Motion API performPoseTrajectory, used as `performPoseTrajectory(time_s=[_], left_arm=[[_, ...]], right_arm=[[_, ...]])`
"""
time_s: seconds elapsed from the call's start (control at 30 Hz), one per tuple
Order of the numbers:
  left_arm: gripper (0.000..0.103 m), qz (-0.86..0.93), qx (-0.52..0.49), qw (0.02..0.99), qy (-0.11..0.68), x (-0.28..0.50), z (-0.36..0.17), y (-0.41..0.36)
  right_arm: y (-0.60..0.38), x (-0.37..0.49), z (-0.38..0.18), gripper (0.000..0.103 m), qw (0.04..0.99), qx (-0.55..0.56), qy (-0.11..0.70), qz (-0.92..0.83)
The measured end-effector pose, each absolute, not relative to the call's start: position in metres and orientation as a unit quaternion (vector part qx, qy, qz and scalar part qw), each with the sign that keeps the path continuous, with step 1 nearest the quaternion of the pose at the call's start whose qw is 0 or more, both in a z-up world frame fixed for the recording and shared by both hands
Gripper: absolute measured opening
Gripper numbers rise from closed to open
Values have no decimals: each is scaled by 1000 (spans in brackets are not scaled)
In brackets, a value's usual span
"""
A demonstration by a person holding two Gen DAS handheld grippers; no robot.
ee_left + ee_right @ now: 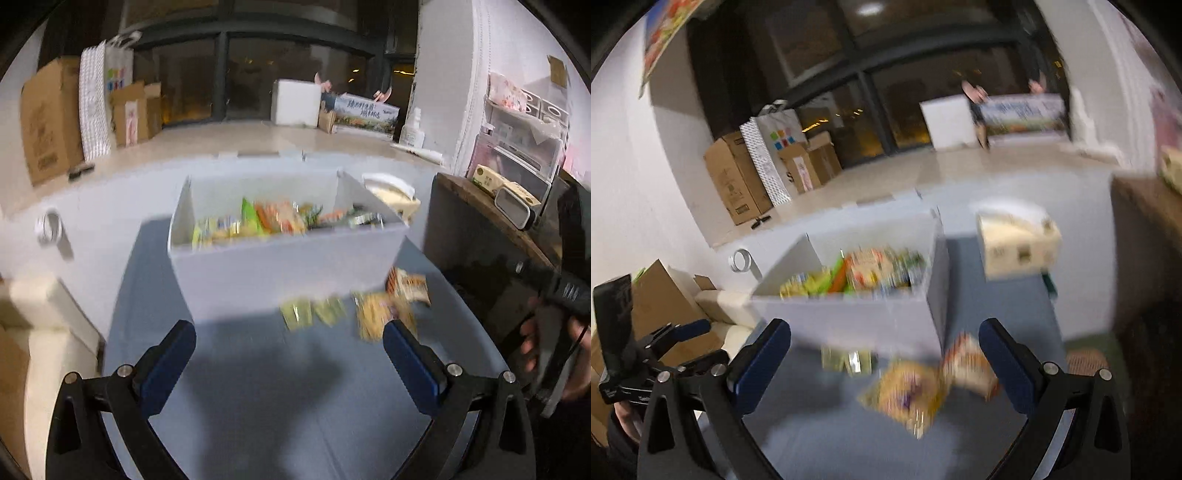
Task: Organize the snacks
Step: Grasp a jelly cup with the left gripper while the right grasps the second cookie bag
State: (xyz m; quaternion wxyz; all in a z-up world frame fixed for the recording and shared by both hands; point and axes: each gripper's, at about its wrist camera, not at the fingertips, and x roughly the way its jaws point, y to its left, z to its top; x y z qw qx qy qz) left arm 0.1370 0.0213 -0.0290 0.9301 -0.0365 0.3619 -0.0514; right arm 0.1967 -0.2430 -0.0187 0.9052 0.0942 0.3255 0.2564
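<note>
Left gripper (290,347): jaws standing wide apart over the blue-grey table (258,406), nothing lying between the blue pads.
Right gripper (884,345): jaws spread as wide as they go, gripping nothing; loose packets showing between the fingers on the table beyond them.
Loose snacks: an orange-yellow packet (905,395) and a paler one (967,363) lying on the table in front of the white bin (280,280), with two small green packets (312,312) just beside them.
Bin: sitting on the table, its compartment holding a heap of snack packets (273,219).
Table: a cream box (1015,245) sitting behind and to the right of the bin.
Room: cardboard boxes (48,118) leaning against the white wall, dark windows (258,74) running along the far side, pale floor stretching between; both views smearing with blur.
</note>
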Motion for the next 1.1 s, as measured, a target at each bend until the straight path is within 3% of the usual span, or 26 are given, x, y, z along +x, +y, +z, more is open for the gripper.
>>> performPoseTrajectory(time_s=[0.33, 1.1], left_arm=[[103, -35, -79, 913, 398, 103, -65, 29], [103, -34, -48, 918, 391, 100, -71, 17]], right_arm=[[-233, 172, -106, 103, 883, 90, 401, 228], [-138, 257, -143, 103, 862, -72, 479, 152]])
